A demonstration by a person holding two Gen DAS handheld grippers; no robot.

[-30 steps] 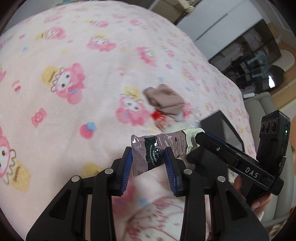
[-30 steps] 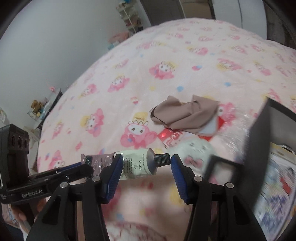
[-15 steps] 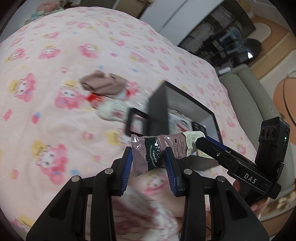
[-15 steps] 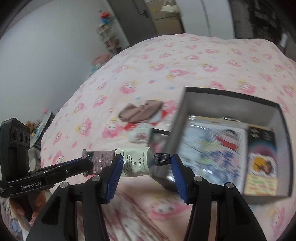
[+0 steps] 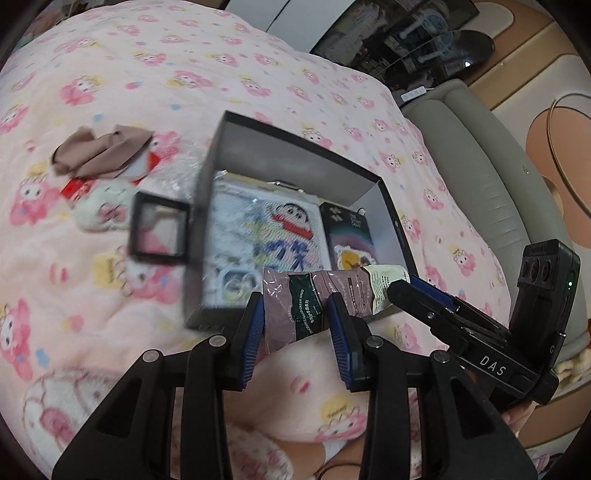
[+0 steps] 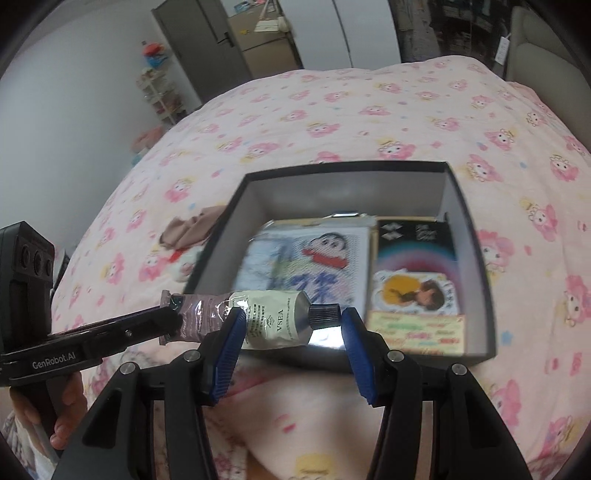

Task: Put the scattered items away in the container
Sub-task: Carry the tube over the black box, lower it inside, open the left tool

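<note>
Home bedroom: bed (image 6: 332,110) under pink cartoon-print blanket (image 5: 147,74), padded headboard (image 5: 480,155), wardrobe doors (image 6: 369,33), toy-cluttered shelf (image 6: 159,88) by the wall.

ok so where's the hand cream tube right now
The hand cream tube is held in the air between both grippers, left gripper on its crimped end and right gripper around its cap end, just over the black box's near edge.

The scene is viewed by the left wrist camera from low behind its blue-padded black gripper (image 5: 297,314), facing 1 o'clock across the pink cartoon-print blanket (image 5: 110,92). The same bed is viewed by the right wrist camera facing 12 o'clock. The open black cardboard box (image 5: 295,147) (image 6: 347,168), close ahead, is shared by both views.
</note>
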